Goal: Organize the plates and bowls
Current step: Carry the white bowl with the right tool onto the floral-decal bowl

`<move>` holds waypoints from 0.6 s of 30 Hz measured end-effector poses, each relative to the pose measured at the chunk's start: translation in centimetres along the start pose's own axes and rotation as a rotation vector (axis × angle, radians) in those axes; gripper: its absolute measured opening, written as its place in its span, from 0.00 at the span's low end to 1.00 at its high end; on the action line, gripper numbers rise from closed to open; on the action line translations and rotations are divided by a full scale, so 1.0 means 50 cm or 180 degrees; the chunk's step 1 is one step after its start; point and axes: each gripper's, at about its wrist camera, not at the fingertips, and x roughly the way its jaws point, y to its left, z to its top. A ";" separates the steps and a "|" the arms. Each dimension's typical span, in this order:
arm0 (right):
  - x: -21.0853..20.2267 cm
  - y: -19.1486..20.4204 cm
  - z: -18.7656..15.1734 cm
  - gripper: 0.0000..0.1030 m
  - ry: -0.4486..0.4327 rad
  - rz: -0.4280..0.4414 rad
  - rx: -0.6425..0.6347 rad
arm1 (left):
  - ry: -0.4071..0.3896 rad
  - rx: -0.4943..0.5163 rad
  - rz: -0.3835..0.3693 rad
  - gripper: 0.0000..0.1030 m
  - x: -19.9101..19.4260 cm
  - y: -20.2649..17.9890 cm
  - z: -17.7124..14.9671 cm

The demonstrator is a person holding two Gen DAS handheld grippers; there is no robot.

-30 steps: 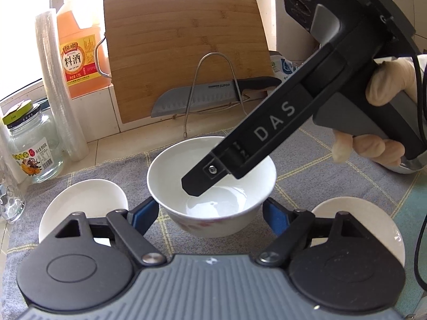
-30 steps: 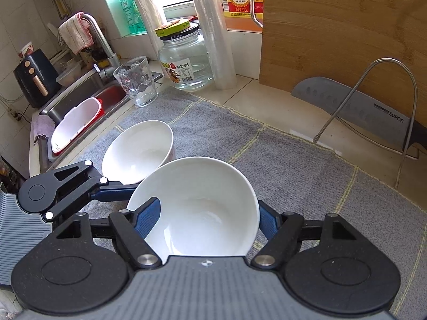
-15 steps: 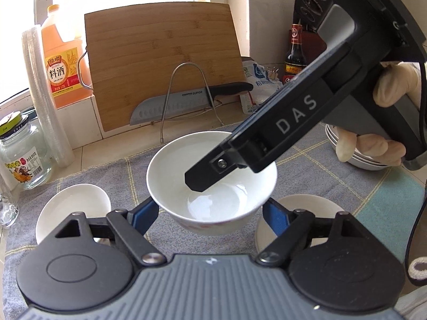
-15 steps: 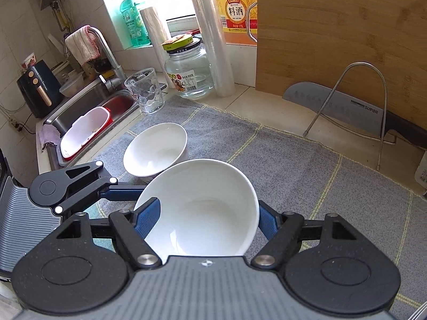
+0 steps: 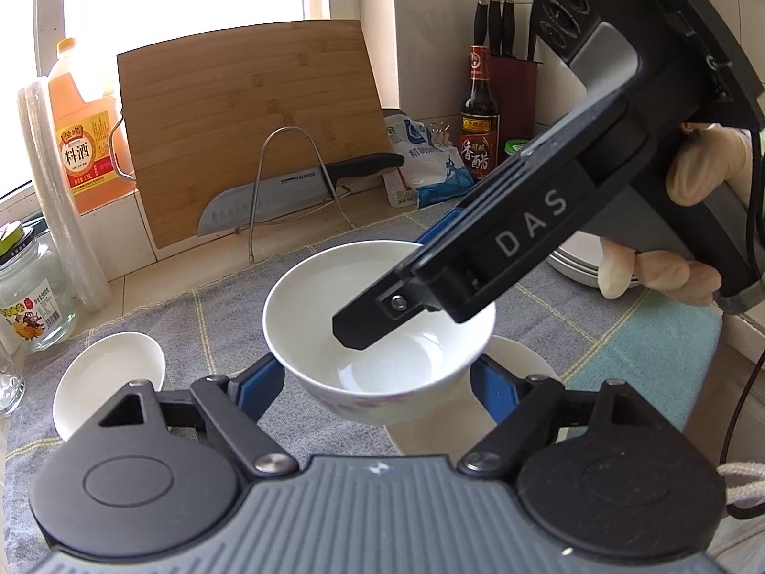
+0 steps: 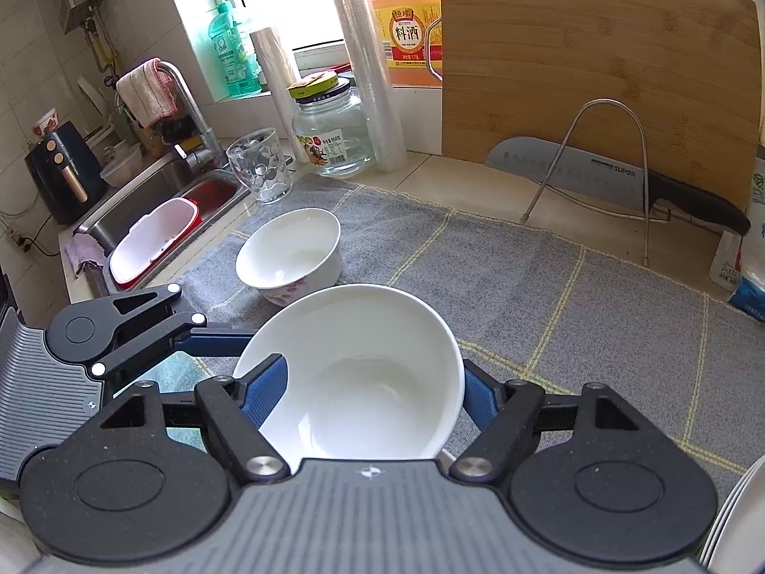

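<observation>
Two handheld grippers hold one white bowl above a grey checked cloth on a kitchen counter; the left gripper has its blue pads against the bowl's two outer sides, and the right gripper is closed on the same bowl in the same way, crossing the left view from the upper right and slanting down over the bowl's far rim, with a pale gloved hand around its handle (both jaws stand fairly wide, spanning the bowl). Under the held bowl a white plate lies on the cloth, partly hidden; a second bowl sits apart on the cloth toward the sink, whose edge bounds the cloth on that side; the middle of the cloth is bare. A stack of plates shows behind the right gripper. Farther back, along the wall, stand a drinking glass, a glass jar, an orange bottle, and a bamboo cutting board with a knife on a wire rack.
</observation>
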 end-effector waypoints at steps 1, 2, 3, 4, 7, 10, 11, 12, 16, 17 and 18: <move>-0.004 0.000 -0.005 0.79 -0.0005 -0.0011 0.0013 | 0.0004 0.0007 -0.0019 0.82 -0.001 -0.003 -0.001; -0.008 0.001 -0.010 0.79 -0.0005 -0.0023 0.0022 | 0.0005 0.0016 -0.0041 0.82 -0.002 -0.007 -0.003; -0.011 0.000 -0.015 0.79 -0.0005 -0.0035 0.0036 | 0.0008 0.0024 -0.0064 0.82 -0.003 -0.011 -0.004; -0.014 -0.001 -0.020 0.79 -0.0006 -0.0044 0.0055 | 0.0014 0.0029 -0.0080 0.82 -0.003 -0.014 -0.005; -0.022 -0.002 -0.036 0.79 -0.0013 -0.0083 0.0111 | 0.0035 0.0045 -0.0145 0.82 -0.004 -0.025 -0.009; -0.030 -0.003 -0.052 0.79 -0.0013 -0.0113 0.0154 | 0.0060 0.0080 -0.0200 0.82 -0.005 -0.036 -0.014; -0.032 -0.004 -0.055 0.79 -0.0011 -0.0120 0.0168 | 0.0065 0.0088 -0.0213 0.82 -0.005 -0.039 -0.014; -0.034 -0.004 -0.058 0.79 -0.0012 -0.0127 0.0178 | 0.0068 0.0095 -0.0226 0.82 -0.006 -0.043 -0.015; -0.039 -0.005 -0.072 0.79 -0.0004 -0.0153 0.0228 | 0.0088 0.0119 -0.0275 0.82 -0.009 -0.050 -0.019; -0.040 -0.005 -0.075 0.79 0.0001 -0.0158 0.0239 | 0.0097 0.0120 -0.0287 0.82 -0.008 -0.051 -0.019; -0.040 -0.005 -0.078 0.79 0.0005 -0.0162 0.0247 | 0.0104 0.0120 -0.0297 0.82 -0.009 -0.052 -0.019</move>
